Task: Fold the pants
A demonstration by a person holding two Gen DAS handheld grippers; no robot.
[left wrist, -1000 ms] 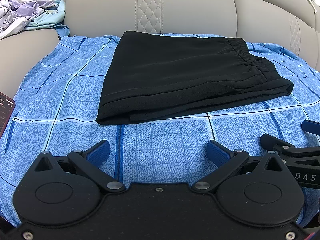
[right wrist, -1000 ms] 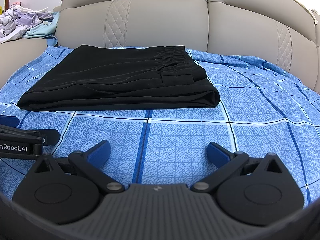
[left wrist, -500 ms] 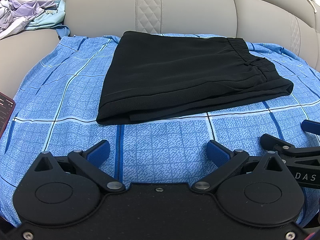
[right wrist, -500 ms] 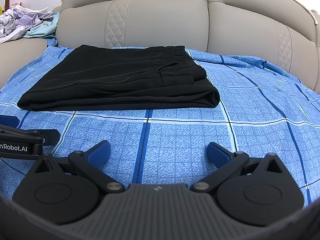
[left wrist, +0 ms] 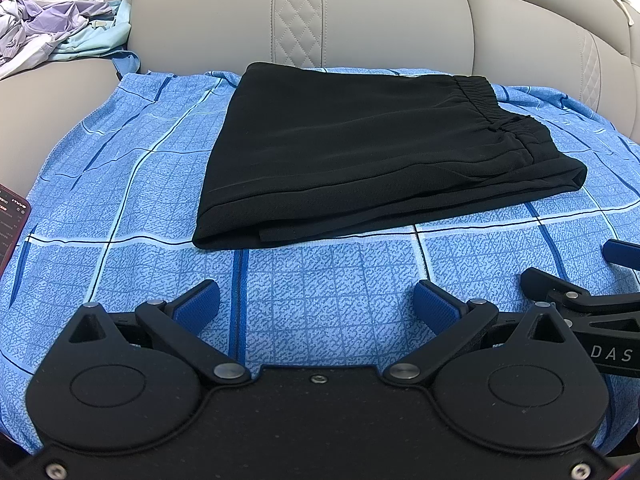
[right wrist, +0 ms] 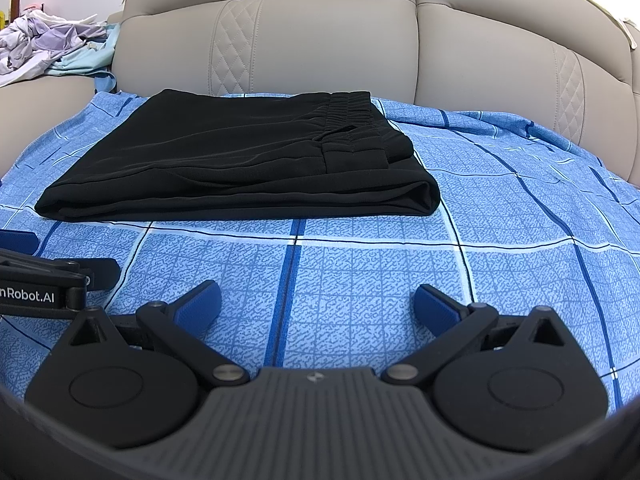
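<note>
A beige sofa [left wrist: 400, 20] with diamond-stitched panels fills the background, and a blue checked sheet [left wrist: 320, 280] is spread over its seat. The black pants [left wrist: 360, 152] lie folded into a flat rectangle on the middle of the sheet, elastic waistband toward the right, fold edges facing the cameras. A heap of pale clothes [left wrist: 52, 36] sits on the sofa at far left. The left gripper [left wrist: 316, 304] hovers low over the sheet just in front of the pants, blue-padded fingers spread wide with nothing between them; the right gripper [right wrist: 316, 304] is beside it, likewise wide apart and empty. In the left view the neighbouring tool's side reads "DAS"; in the right view the other reads "nRobot.AI". A phone [left wrist: 12, 224] edge with a lit screen shows at far left, its text too small to read
</note>
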